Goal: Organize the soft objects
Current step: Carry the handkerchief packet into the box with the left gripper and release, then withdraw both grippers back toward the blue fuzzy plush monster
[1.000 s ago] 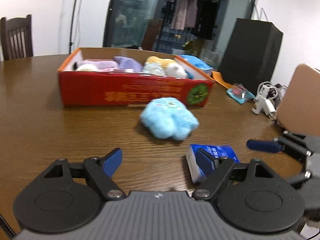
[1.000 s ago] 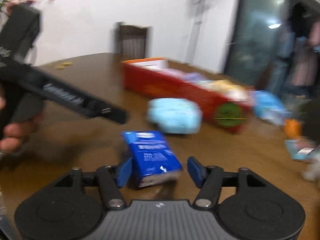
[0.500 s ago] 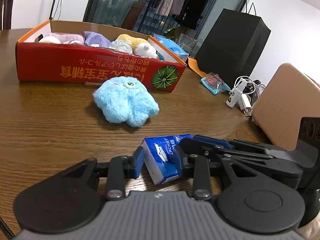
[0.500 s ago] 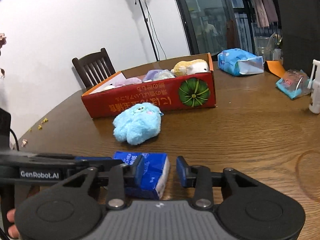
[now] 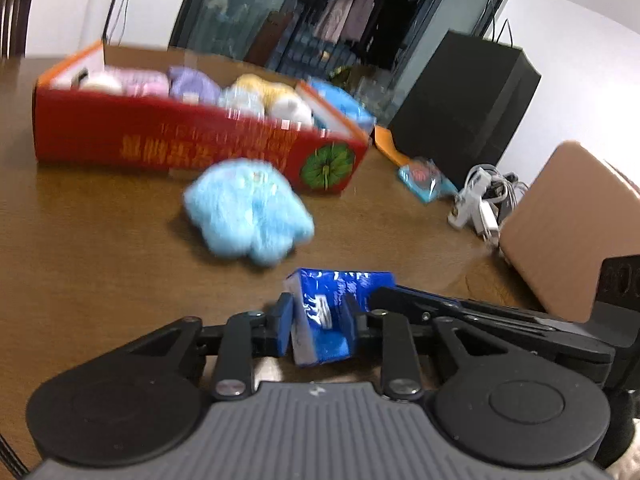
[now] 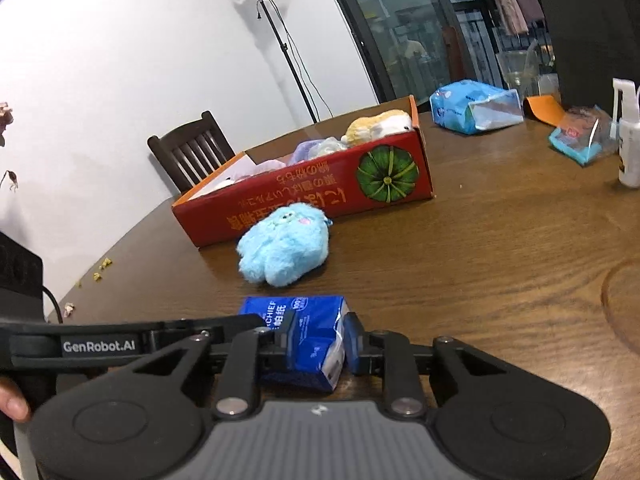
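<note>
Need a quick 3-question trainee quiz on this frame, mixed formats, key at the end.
1. True or false: the light blue plush toy lies inside the red cardboard box.
2. What do the left gripper and the right gripper pinch?
A. one blue tissue pack, both on it
B. the plush toy
C. nothing
3. Fill in: the tissue pack sits on the wooden ____.

Key
1. False: it lies on the table in front of the box.
2. A. Both pairs of jaws have just been closing, with the pack between them.
3. table
</note>
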Available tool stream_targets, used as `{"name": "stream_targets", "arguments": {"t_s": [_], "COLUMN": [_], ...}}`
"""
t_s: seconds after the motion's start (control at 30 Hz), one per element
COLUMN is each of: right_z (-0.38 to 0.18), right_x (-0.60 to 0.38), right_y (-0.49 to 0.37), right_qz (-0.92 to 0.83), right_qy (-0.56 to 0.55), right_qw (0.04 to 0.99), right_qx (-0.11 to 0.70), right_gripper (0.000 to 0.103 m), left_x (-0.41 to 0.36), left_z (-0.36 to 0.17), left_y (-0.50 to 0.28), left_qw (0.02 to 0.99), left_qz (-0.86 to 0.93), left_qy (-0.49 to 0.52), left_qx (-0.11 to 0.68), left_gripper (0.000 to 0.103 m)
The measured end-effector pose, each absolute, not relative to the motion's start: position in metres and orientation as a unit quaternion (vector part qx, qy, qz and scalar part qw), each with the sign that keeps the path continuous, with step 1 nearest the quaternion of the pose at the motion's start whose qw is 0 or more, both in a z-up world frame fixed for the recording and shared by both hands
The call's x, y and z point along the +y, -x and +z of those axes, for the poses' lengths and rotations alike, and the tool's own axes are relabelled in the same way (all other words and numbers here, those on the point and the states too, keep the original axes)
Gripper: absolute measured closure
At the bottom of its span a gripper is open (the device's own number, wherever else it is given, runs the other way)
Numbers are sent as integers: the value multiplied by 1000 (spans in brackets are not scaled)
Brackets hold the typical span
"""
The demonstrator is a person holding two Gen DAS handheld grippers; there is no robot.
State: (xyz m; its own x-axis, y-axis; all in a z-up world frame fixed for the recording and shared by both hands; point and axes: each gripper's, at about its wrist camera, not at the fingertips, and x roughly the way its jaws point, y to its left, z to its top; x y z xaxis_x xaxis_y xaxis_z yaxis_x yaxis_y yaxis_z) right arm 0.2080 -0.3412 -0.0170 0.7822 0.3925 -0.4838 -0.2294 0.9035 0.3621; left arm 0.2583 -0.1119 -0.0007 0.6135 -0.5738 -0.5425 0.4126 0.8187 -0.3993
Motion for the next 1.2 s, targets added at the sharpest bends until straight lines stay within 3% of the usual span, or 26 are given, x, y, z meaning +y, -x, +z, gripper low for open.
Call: {"name": "stream_targets", "arguments": {"t_s": [0.3,0.6,0.83,0.93,1.1,1.2], "right_z": [61,39,37,49,71,80], "right_x": [-357,-354,-354,-355,-353,-350], "right_y": [-297,-389,-385,-376,-342,-310], "right_qz": [166,113,100,100,110,117], "right_qy": [-101,-70,-48,-45,-43,-26], "right_qw": [961,957,963,967,971,973], "right_qx": [197,256,245,230,207,198], "right_gripper": [84,79,65,63,59,50], "left_x": [-131,-150,-145,-136,-107,-85], "left_z": [76,39,37,49,70,78], "left_y": [-358,-444,-438,-427,-385,-349], "left_qw": [915,889,889,902,925,937], "left_qz": [-285,-286,-295,-279,-239,-211], "left_qy": [102,118,92,78,40,23], "left_qx": [268,338,339,319,294,276], "left_gripper": [78,77,68,63,59,54]}}
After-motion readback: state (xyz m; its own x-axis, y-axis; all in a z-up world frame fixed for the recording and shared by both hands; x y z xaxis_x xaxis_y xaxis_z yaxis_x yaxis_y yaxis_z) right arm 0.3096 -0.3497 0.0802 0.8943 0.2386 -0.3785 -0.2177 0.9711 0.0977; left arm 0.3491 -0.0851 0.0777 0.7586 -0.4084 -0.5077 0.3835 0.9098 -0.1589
